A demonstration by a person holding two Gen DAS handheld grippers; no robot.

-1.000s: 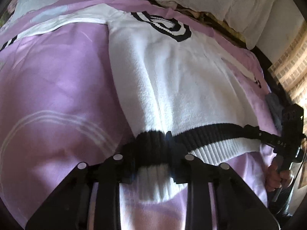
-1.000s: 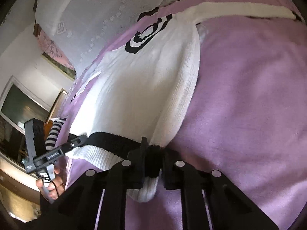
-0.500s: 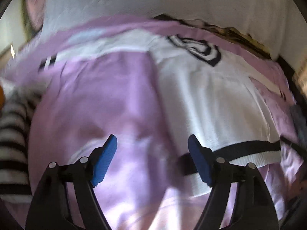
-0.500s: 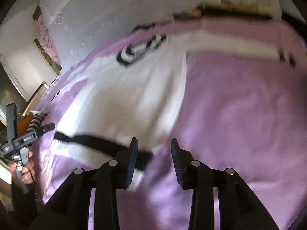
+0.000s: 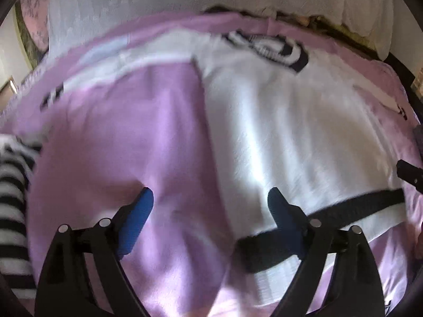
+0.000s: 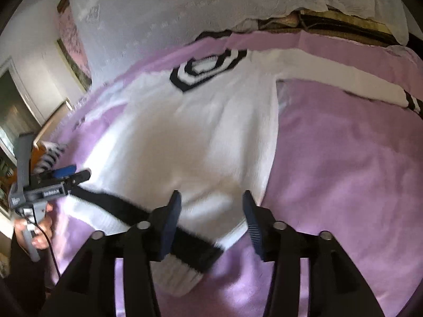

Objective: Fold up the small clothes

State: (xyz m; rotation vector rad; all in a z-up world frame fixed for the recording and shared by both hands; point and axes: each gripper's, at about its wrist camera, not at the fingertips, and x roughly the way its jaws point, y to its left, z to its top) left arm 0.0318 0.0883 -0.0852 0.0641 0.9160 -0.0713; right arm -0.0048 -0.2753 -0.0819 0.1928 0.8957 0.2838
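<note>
1. The left gripper (image 5: 210, 202) is seen with its jaws spread wide, having just been opening; nothing is pressed between its blue pads (image 5: 137, 211), and only lilac cloth and the sweater's edge lie beneath the gap.
2. The right gripper (image 6: 211, 211) is seen with its jaws parted to a middling width, also having just been opening; the pads (image 6: 171, 227) are not pressed on anything, and the sweater's hem corner is seen below and between them, untouched.
3. The white knitted sweater (image 6: 190, 137) is laid flat, front up, on the lilac blanket (image 6: 343, 171), with its hem nearest both grippers.
4. A broad black band (image 5: 357, 206) is carried across the lower body, with a strip of white ribbing below it.
5. The neckline (image 6: 208, 68) is ringed in black and white stripes, coming to a point at the front, and lies at the far end of the garment.
6. One sleeve (image 6: 330, 79) is stretched out sideways across the blanket, white along its length and ending in a black-and-white striped cuff (image 6: 412, 103).
7. The other sleeve (image 5: 148, 52) is seen blurred in the left wrist view, spread toward the opposite side.
8. A black-and-white striped fabric (image 5: 13, 198) is seen at the blanket's edge, apart from the sweater.
9. White lace-patterned bedding (image 6: 171, 8) is piled beyond the neckline.
</note>
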